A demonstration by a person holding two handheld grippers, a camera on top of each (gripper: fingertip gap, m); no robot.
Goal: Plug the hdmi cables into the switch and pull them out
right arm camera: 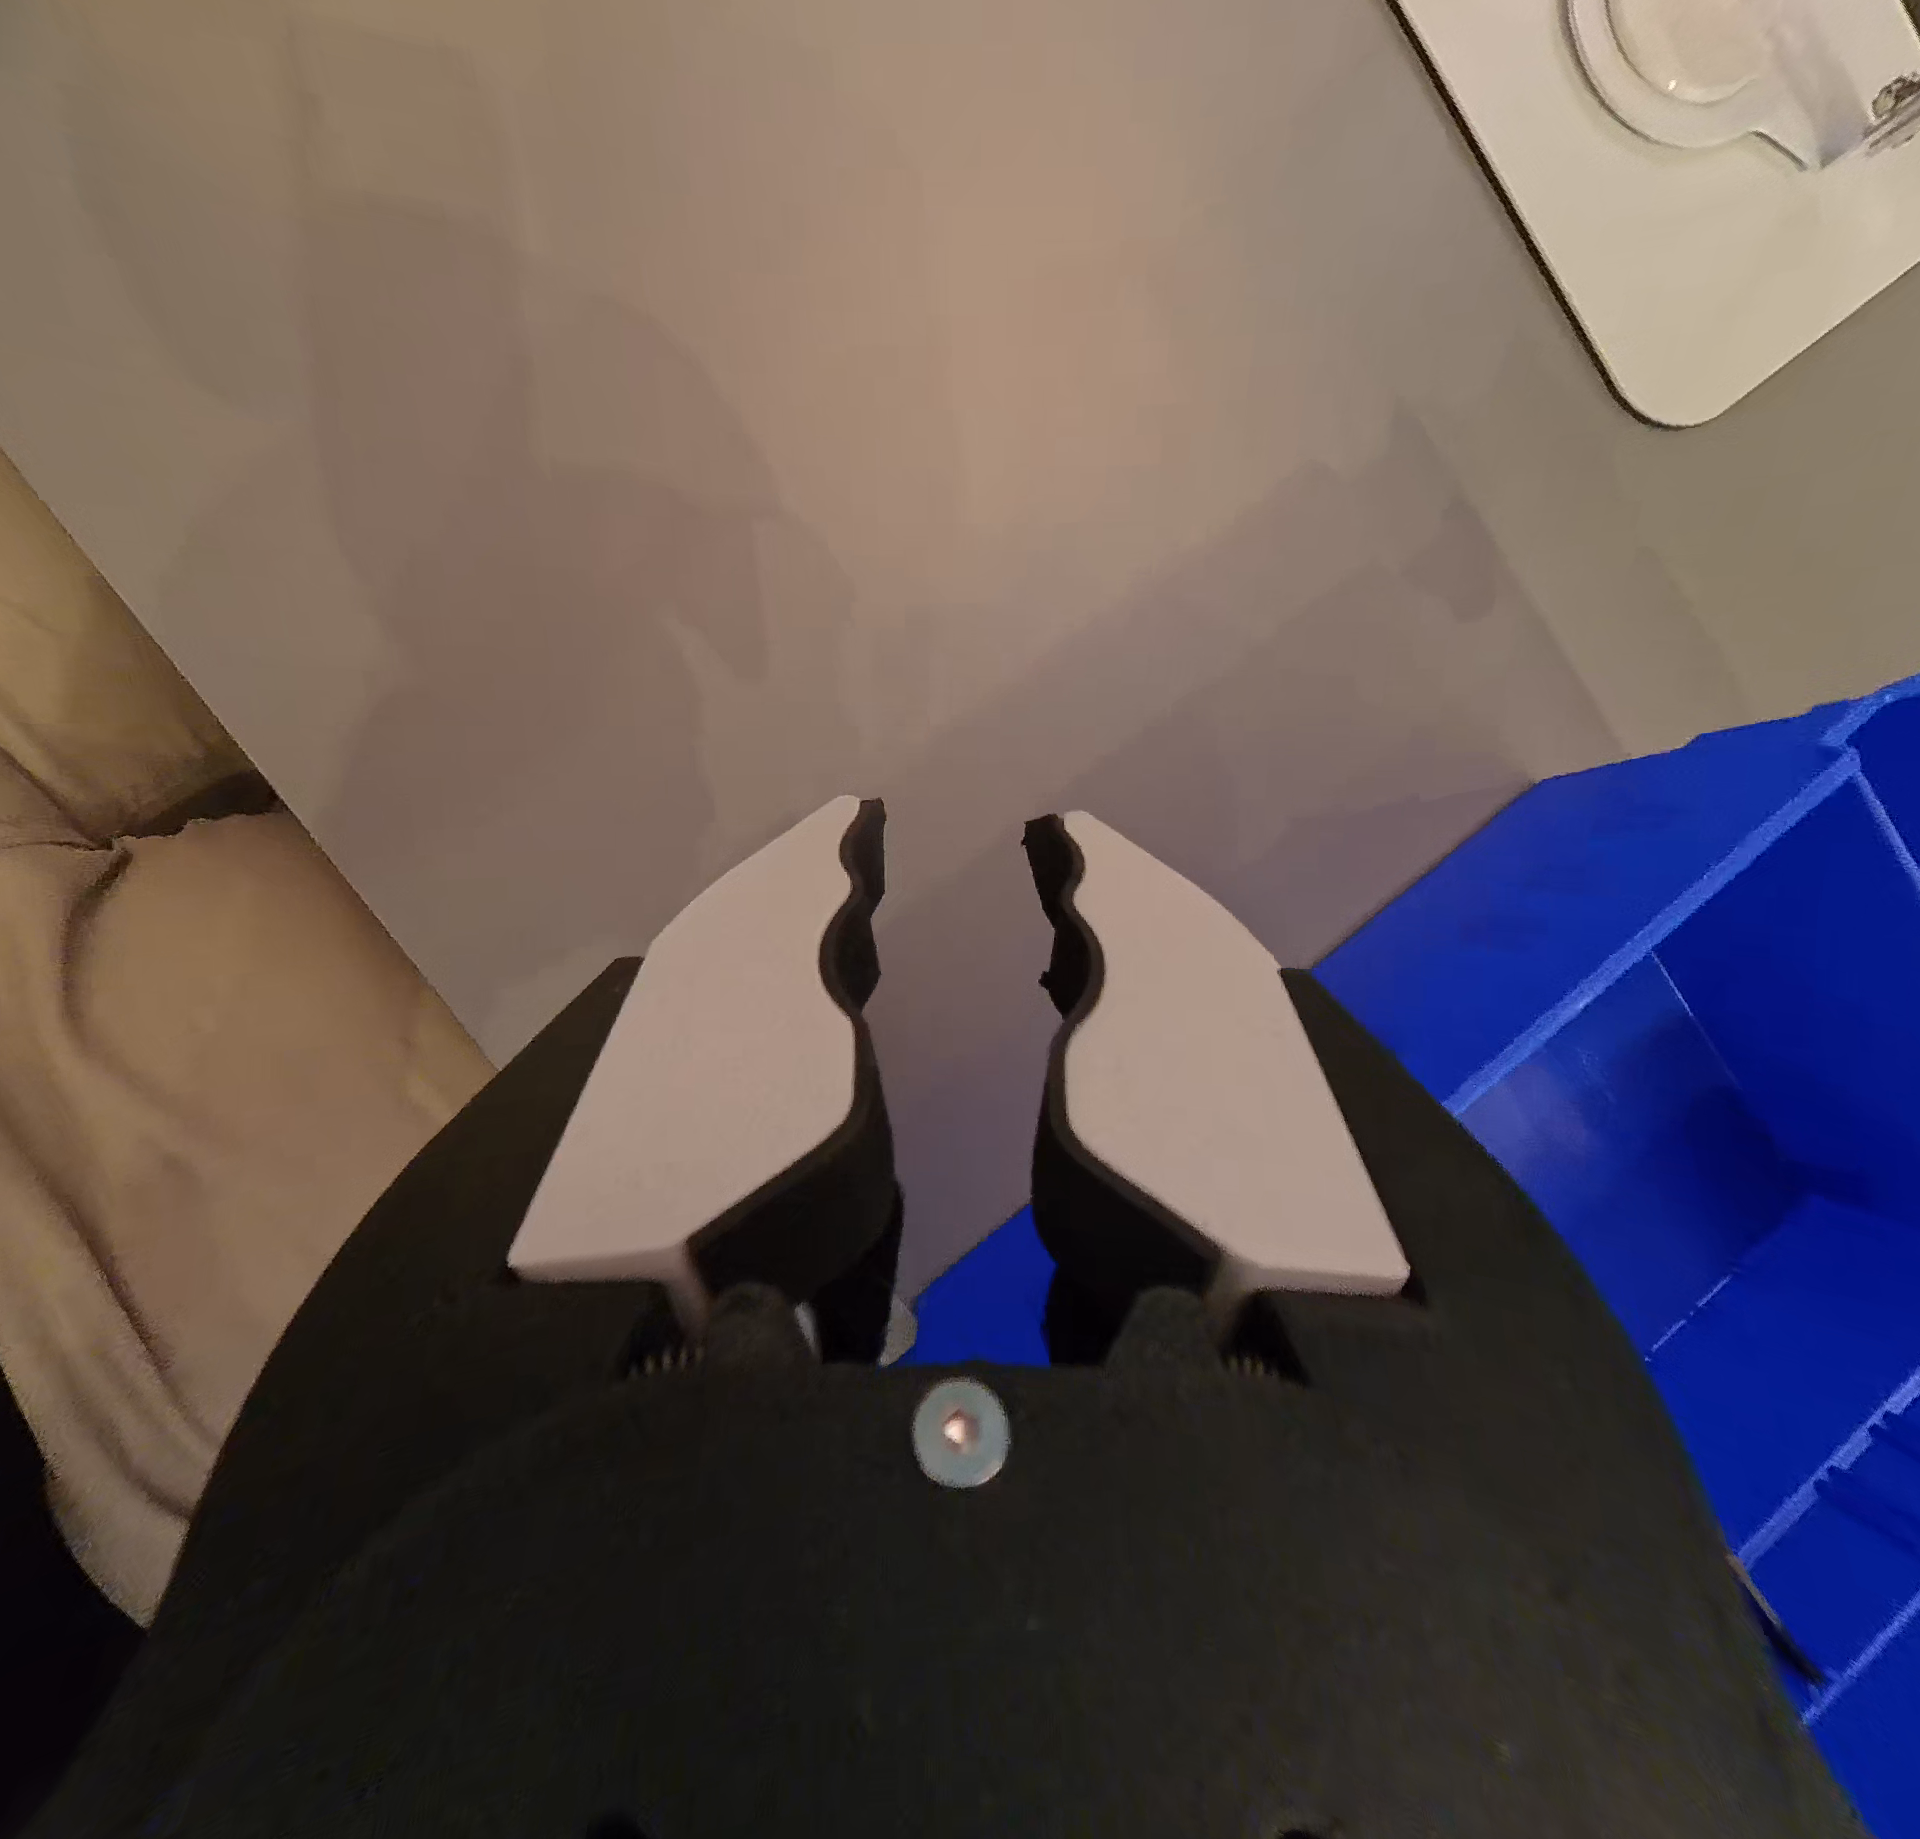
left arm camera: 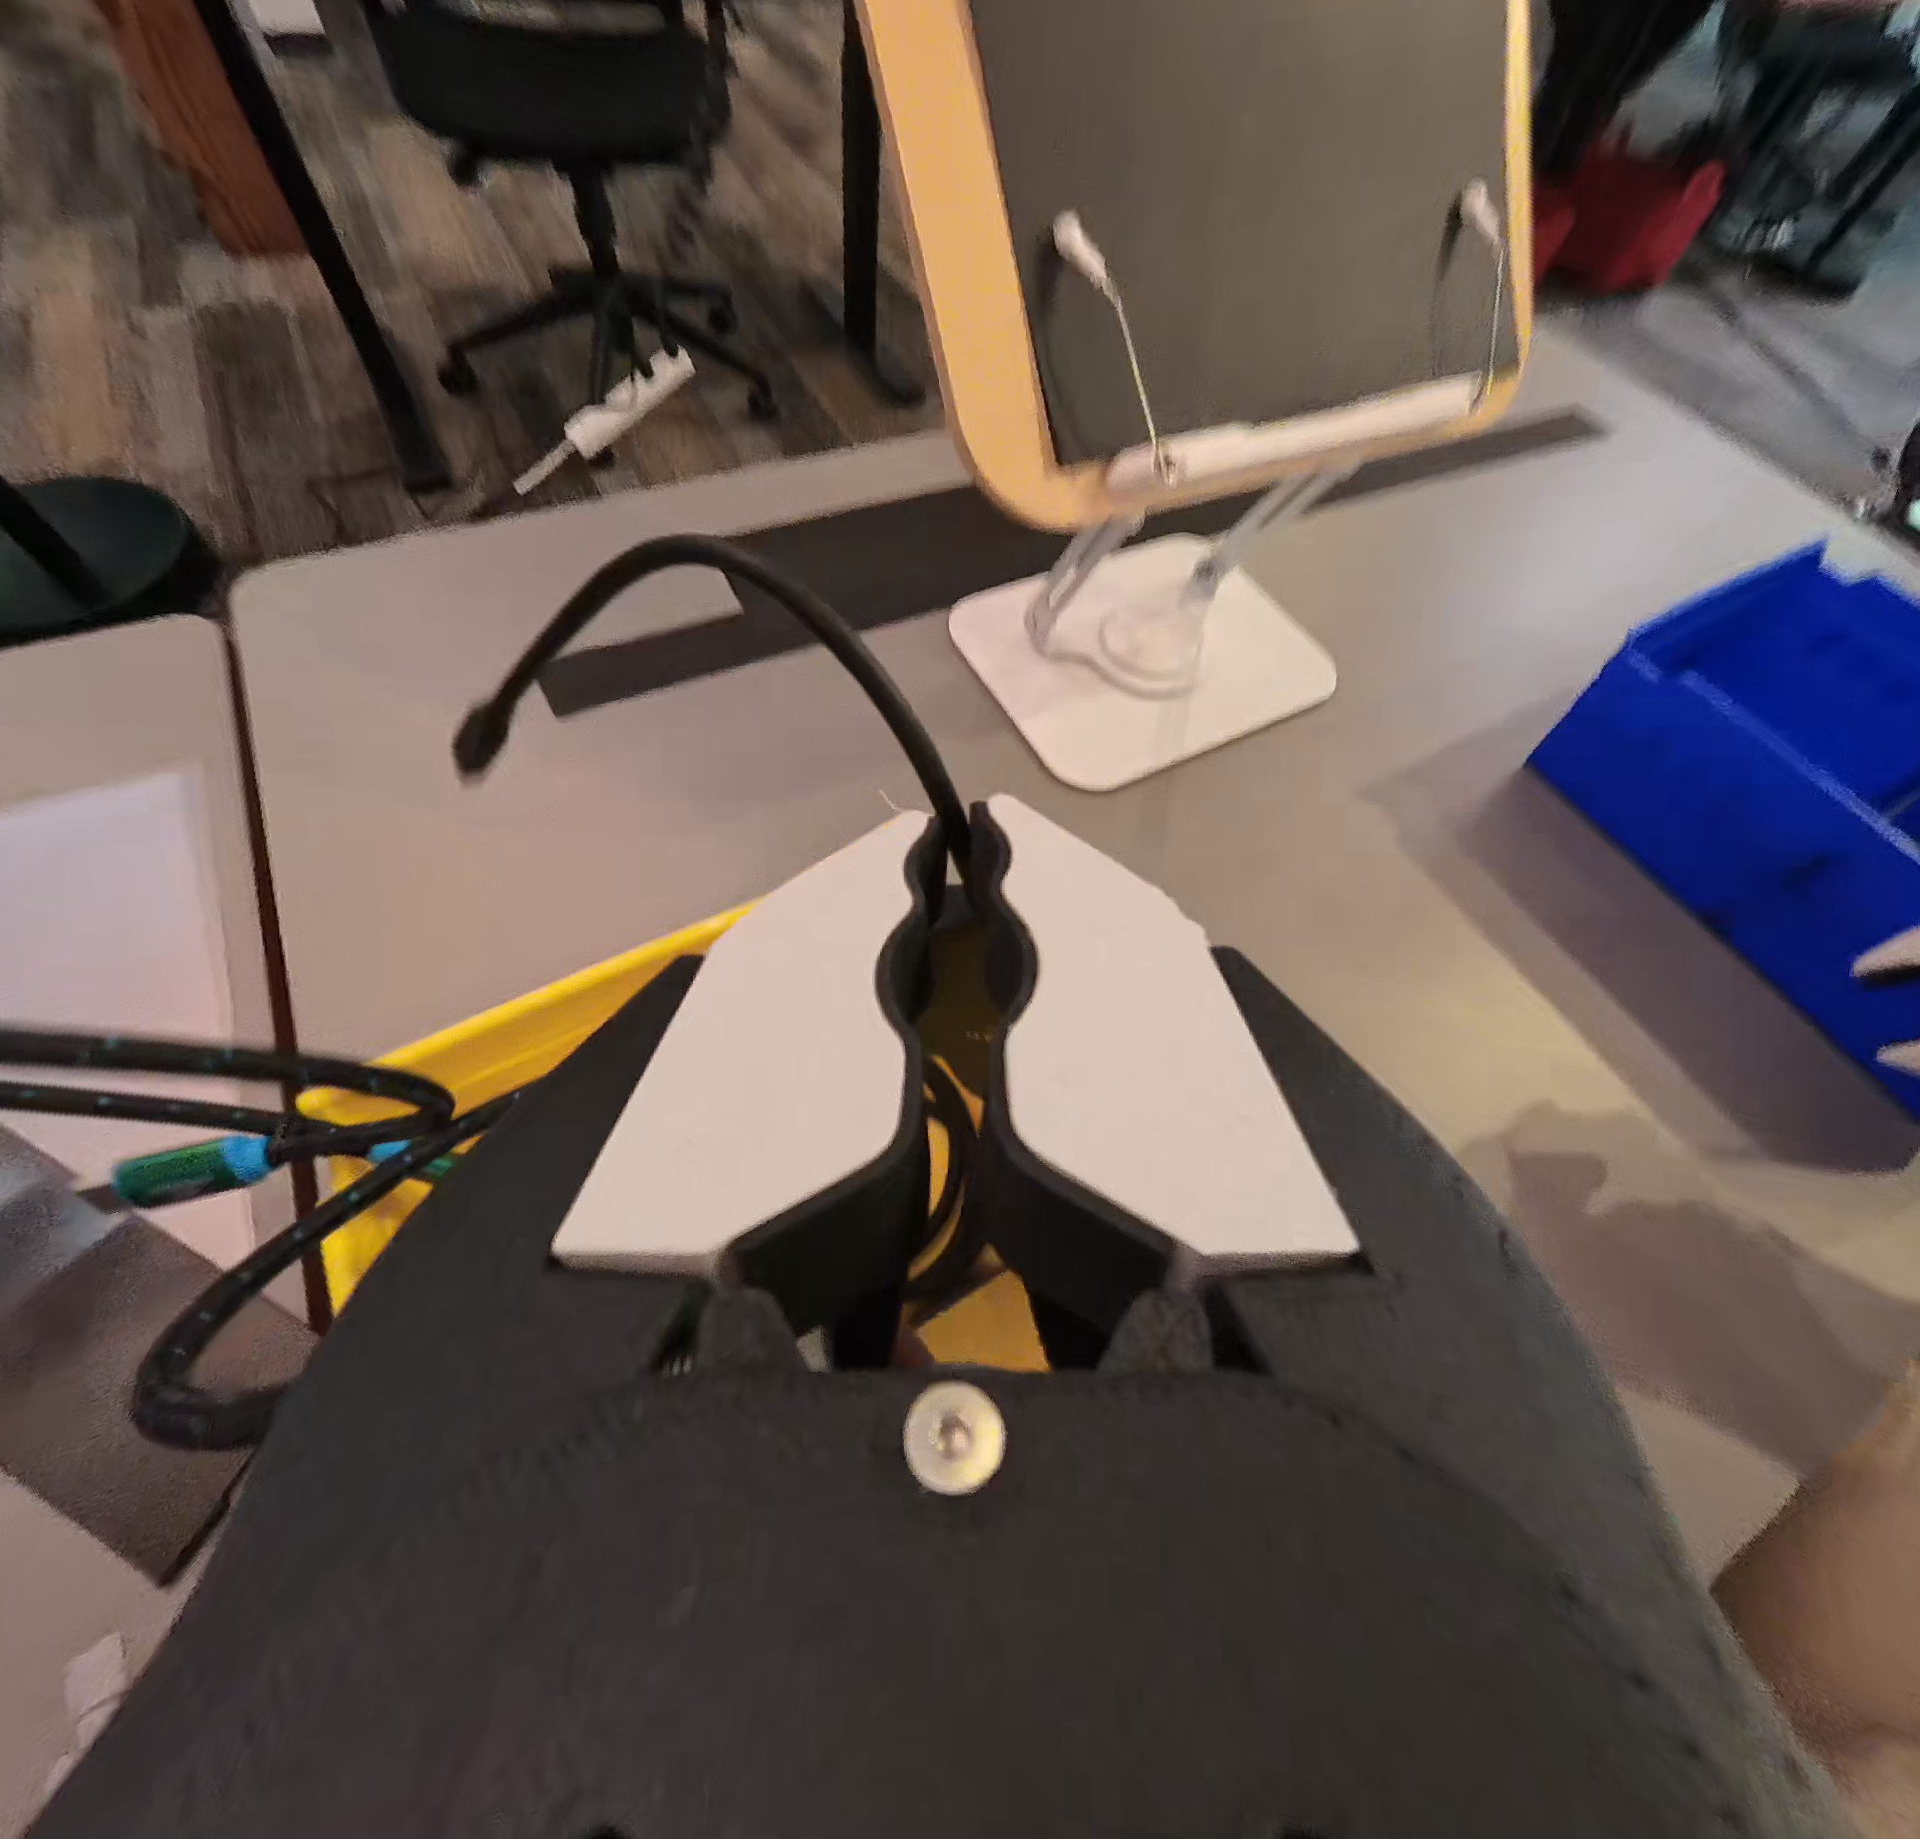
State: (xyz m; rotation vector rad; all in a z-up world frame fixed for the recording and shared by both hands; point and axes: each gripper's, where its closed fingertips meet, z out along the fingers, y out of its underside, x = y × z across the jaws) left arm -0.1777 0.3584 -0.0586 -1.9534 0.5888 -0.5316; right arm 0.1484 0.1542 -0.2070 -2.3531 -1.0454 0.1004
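Grey table is filling both views, and no switch is showing in either one, so I can't say where the cable is supposed to land; I'm reading this as the fetch stage, with plugging not yet started. Tilted board on a clear stand is standing at the far side on a white base, well clear of the work. Blue bin is sitting at the right edge of the table; the compartments facing the right wrist camera are looking empty, the rest is running out of frame. Yellow bin is sitting directly under the left gripper; most of it is being hidden by the gripper body, though a black loop is showing through the gap between the fingers, so more cable is probably lying in it. Braided cable with a teal-green plug is draping over that bin's left rim onto the neighbouring surface. Left gripper is clamping a thin black cable at its tips, the free end arcing up and left with the connector hanging in the air, blurred. Right gripper is hovering over bare table beside the blue bin, fingers apart, holding nothing. Next move, my guess: locating the switch, then regripping nearer the connector, since that long floppy tail is going to make lining up with a port sloppy.
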